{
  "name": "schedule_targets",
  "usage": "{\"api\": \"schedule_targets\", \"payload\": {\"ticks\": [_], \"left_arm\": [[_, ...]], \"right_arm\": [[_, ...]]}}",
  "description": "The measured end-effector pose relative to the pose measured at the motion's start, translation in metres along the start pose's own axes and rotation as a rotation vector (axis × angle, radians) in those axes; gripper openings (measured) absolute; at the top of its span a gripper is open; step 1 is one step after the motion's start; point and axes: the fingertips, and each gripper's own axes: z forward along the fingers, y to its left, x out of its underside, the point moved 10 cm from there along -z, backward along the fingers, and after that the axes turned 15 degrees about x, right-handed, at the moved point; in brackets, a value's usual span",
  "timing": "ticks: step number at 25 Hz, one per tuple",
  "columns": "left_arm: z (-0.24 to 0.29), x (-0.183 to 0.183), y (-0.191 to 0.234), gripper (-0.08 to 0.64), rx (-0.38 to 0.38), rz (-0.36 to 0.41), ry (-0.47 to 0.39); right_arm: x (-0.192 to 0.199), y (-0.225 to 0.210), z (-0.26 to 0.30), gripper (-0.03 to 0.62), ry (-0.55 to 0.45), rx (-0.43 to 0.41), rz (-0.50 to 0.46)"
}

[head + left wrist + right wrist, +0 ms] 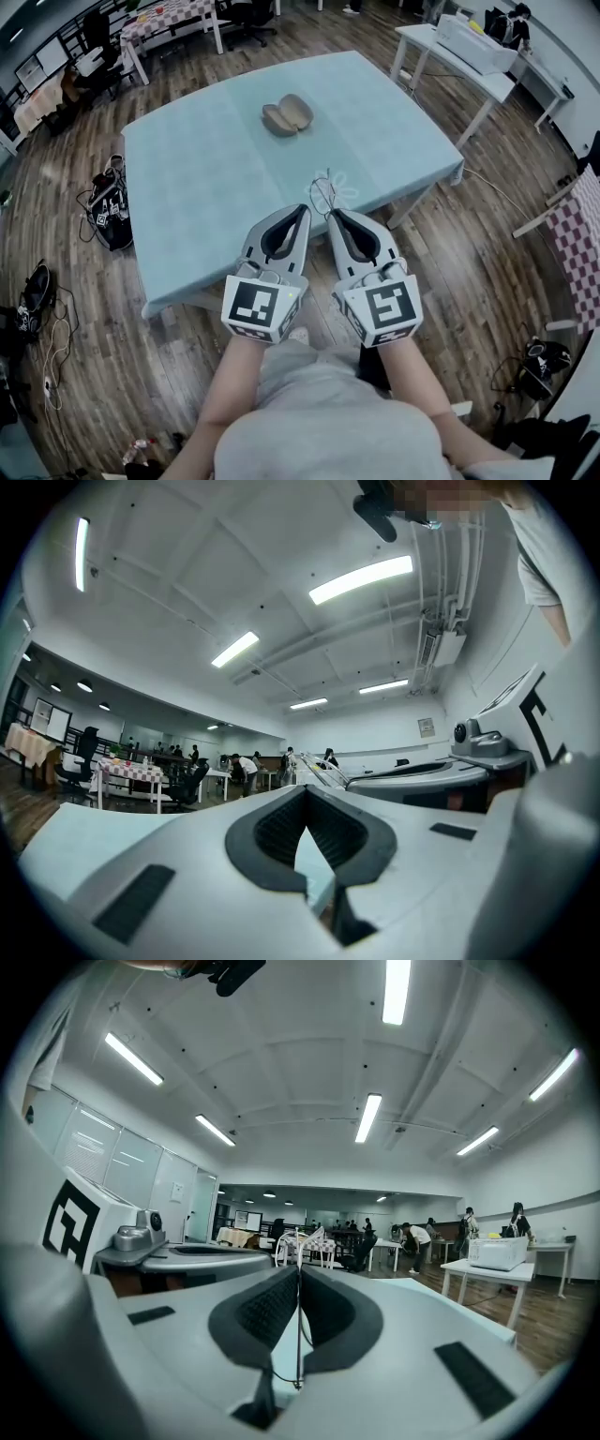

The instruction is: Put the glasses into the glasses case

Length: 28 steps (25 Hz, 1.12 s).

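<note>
Glasses clenched in right gripper at near table edge, left gripper closed empty, open case mid-table

Head view looks down on table; 2 gripper views level

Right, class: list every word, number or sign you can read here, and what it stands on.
Readable text: none.
Left marker cube and right marker cube: black-and-white square patterns, no letters.
Wall notice, left gripper view: too small to read.
Wall sheet, right gripper view: too small to read.
</note>
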Motion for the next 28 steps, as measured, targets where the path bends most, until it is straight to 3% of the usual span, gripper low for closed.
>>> {"api": "schedule_targets", "payload": {"ticks": [18,28], "left_arm": [[0.040,0.014,0.095,0.006,-0.093,-0.043,-0.004],[0.096,0.022,0.151,0.006,-0.160,-0.035,0.007]], "right_arm": [[0.010,-0.018,0.106,0.015,0.045,-0.020,-0.002],[0.014,-0.053,0.189,0.015,0.054,-0.080,-0.008]]}}
